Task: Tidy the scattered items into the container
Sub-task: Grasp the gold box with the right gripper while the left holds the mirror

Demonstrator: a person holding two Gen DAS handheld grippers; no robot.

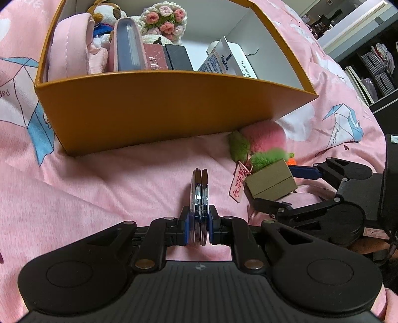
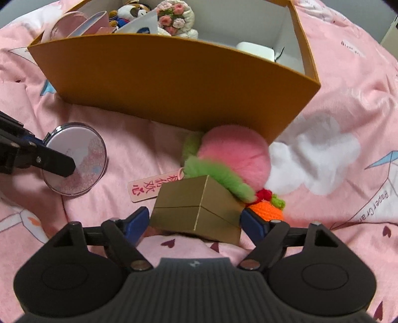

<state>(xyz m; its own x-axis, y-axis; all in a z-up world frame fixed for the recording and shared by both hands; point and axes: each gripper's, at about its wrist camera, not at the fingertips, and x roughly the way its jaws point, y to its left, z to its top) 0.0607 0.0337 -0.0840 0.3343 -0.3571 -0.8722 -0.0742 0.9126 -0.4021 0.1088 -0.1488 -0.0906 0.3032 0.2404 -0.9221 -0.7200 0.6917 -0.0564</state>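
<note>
The pink bedsheet (image 1: 99, 188) carries the orange box (image 1: 159, 106), which holds a plush dog (image 1: 107, 15), a crochet bouquet (image 1: 164, 20) and a Vaseline tube (image 1: 219, 62). Just before the box lies a pink plush peach (image 2: 236, 154). The right gripper (image 2: 195, 218) grips a small brown box (image 2: 199, 208) beside it. The left gripper (image 1: 198, 223) pinches a round compact mirror (image 2: 77, 161), standing on edge.

Both wrist cameras are sitting low over the pink bedspread (image 1: 99, 188), facing the near wall of the orange box (image 1: 159, 109) at close range. The left view is looking from left of the right view; both are sharing that box (image 2: 174, 82) and the pink plush (image 2: 236, 154) at its corner.
</note>
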